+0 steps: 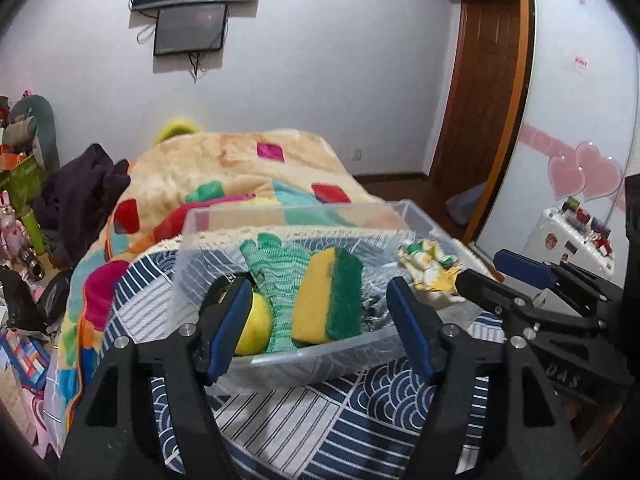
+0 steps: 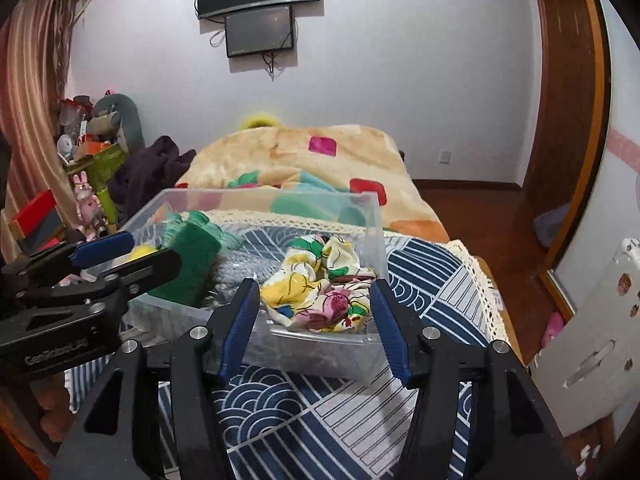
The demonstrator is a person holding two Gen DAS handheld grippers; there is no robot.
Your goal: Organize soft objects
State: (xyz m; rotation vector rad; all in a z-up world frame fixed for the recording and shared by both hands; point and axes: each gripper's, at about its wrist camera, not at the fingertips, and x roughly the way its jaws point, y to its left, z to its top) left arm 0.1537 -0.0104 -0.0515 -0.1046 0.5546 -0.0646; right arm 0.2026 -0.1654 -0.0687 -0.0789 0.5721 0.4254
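In the clear bin [image 2: 372, 216] on the bed, a flowered cloth [image 2: 320, 284] lies crumpled beside a sponge [image 1: 328, 294]. Both the left gripper [image 1: 320, 320] and right gripper [image 2: 316, 316] hover wide open, empty. The cloth looks light and limp; pinch a raised fold.

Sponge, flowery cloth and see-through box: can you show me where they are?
sponge [image 1: 327, 296], left wrist view, on its yellow and green face.
flowery cloth [image 2: 320, 284], right wrist view, on the middle of the crumpled heap.
see-through box [image 2: 320, 344], right wrist view, on its near wall.
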